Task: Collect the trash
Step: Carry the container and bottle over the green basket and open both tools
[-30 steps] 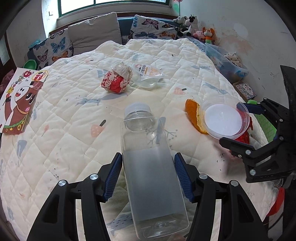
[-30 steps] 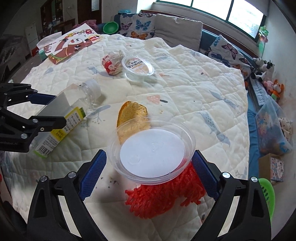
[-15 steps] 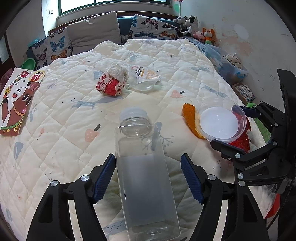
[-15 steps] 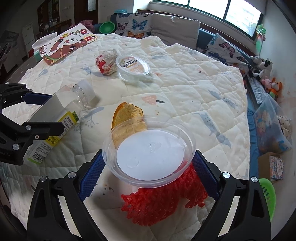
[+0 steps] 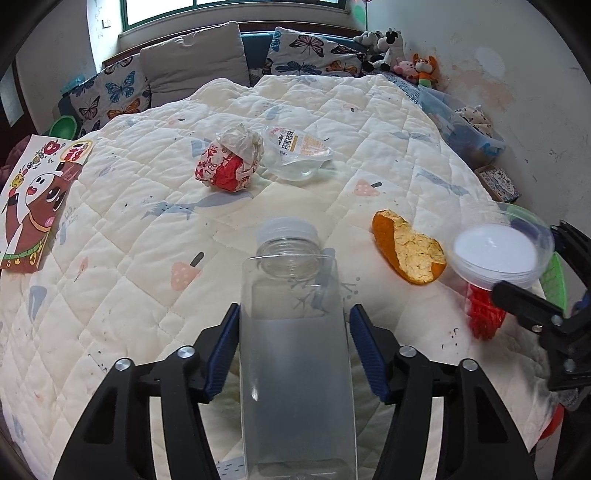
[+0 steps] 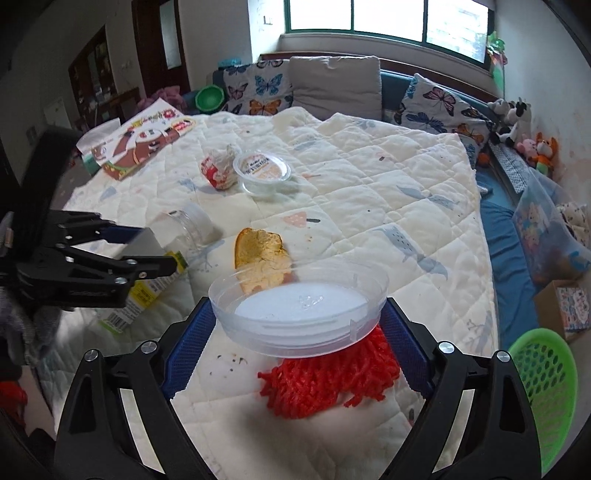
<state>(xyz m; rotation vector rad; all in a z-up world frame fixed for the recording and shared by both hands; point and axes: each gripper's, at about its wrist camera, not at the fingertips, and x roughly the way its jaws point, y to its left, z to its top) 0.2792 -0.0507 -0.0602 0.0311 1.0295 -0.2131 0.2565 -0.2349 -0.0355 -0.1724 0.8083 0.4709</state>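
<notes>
Quilted cream bedspread (image 5: 332,110), butterfly pillows (image 5: 314,55) under window (image 6: 354,18)

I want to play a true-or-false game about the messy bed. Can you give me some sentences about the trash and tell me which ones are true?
1. The right gripper holds a clear round dish. True.
2. The clear plastic bottle has a red cap. False: its cap is whitish.
3. The red netting lies under the clear round dish. True.
4. The orange peel sits inside the cup with the printed lid. False: it lies on the quilt, well apart from that cup.
5. The crumpled red and white wrapper is right beside the cup with the printed lid. True.
</notes>
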